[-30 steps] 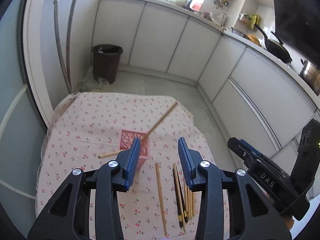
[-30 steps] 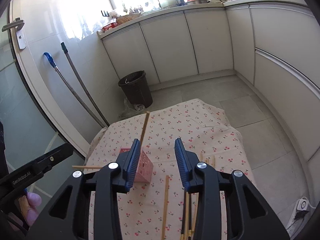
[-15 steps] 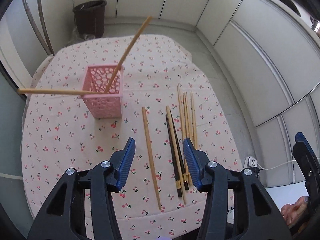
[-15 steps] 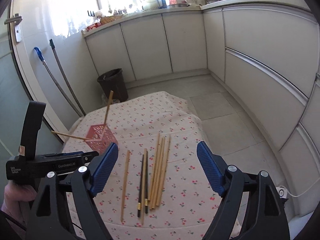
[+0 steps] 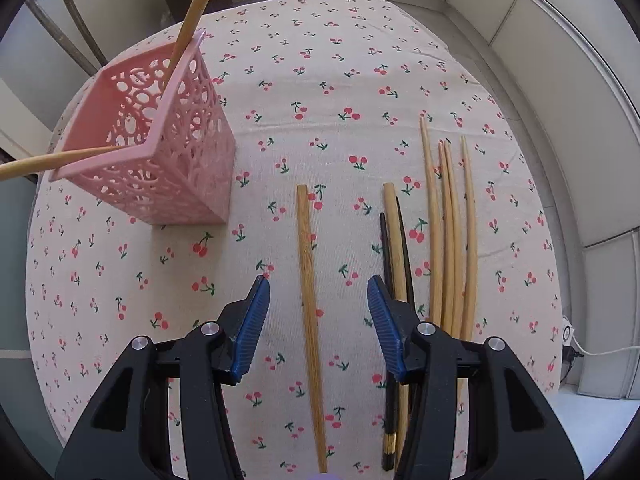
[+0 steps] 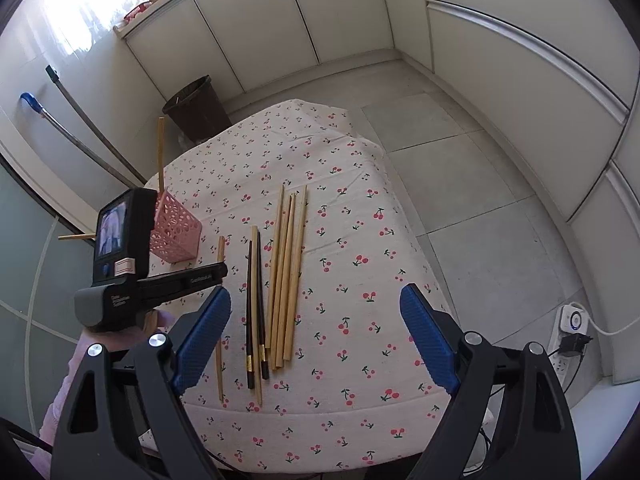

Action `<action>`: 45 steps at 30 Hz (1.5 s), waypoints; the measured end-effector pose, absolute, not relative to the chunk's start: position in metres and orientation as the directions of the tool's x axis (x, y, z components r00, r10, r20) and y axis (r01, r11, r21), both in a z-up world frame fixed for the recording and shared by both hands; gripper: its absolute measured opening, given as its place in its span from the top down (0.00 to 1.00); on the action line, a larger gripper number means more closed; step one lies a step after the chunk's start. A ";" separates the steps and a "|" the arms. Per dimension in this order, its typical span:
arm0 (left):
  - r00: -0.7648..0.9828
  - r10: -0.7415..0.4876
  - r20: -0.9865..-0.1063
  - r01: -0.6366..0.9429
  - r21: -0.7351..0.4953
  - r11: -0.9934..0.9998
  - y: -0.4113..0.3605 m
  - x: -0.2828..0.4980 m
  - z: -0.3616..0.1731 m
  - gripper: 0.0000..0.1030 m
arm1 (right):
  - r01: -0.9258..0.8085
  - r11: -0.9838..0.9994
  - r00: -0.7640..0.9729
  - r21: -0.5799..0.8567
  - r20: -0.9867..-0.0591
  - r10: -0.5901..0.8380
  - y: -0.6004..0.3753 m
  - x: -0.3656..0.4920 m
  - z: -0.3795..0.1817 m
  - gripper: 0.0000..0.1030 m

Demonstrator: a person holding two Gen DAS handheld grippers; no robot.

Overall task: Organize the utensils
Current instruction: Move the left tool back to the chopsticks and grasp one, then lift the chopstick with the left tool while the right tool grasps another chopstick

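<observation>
Writing: the side of the left gripper's body, seen at left in the right wrist view, carries small pale lettering too blurred to read, and a white sticker with red marks, also unreadable.

Count of loose chopsticks on the cherry-print tablecloth (image 5: 340, 80): one single bamboo chopstick (image 5: 309, 300) at centre; one lone light chopstick (image 5: 394, 240) flanked by two black chopsticks (image 6: 254, 308) with gold bands; four pale chopsticks (image 5: 450, 232) bunched at right. Eight in all.

Container: one pink perforated holder (image 5: 160, 148), upper left of the left wrist view, holding two light chopsticks (image 5: 196, 12) that lean out over its rim.

Left gripper (image 5: 318, 320): fingers partly apart, having just been opening, straddling the single bamboo chopstick without touching it.

Right gripper (image 6: 316, 340): fingers spread wide, just been opening, nothing between the pads, above the near end of the pale bundle.
</observation>
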State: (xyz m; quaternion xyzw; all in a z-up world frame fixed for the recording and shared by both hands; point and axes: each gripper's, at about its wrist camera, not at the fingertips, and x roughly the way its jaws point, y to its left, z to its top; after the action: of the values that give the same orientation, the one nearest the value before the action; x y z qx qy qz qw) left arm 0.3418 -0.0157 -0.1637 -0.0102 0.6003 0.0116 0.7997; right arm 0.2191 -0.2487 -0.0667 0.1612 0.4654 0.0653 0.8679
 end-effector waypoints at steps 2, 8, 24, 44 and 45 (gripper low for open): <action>0.272 0.020 -0.962 -0.044 0.009 0.999 -0.015 0.349 -0.170 0.53 | 0.040 0.933 0.561 0.358 -0.781 0.275 -0.252 0.219 -0.065 0.16; 0.255 0.040 -0.966 -0.084 0.019 0.996 -0.011 0.366 -0.190 0.50 | 0.063 0.920 0.547 0.388 -0.784 0.293 -0.260 0.222 -0.066 0.16; 0.347 0.004 -0.938 0.040 0.018 0.999 -0.039 0.380 -0.187 0.94 | 0.142 0.907 0.483 0.396 -0.828 0.286 -0.265 0.249 -0.100 0.16; 0.581 -0.268 -0.768 0.213 -0.175 0.961 0.028 0.240 -0.044 0.94 | 0.214 0.892 0.443 0.397 -0.854 0.274 -0.234 0.330 -0.137 0.21; 0.601 -0.256 -0.757 0.215 -0.155 0.964 0.028 0.234 -0.039 0.94 | 0.216 0.894 0.437 0.392 -0.858 0.270 -0.231 0.336 -0.141 0.24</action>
State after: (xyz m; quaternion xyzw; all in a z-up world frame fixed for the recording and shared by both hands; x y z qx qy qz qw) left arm 0.2345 0.0279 -0.0391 -0.0238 0.4268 -0.1315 0.8944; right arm 0.3362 -0.2314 -0.1405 0.2292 0.5305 0.0166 0.8159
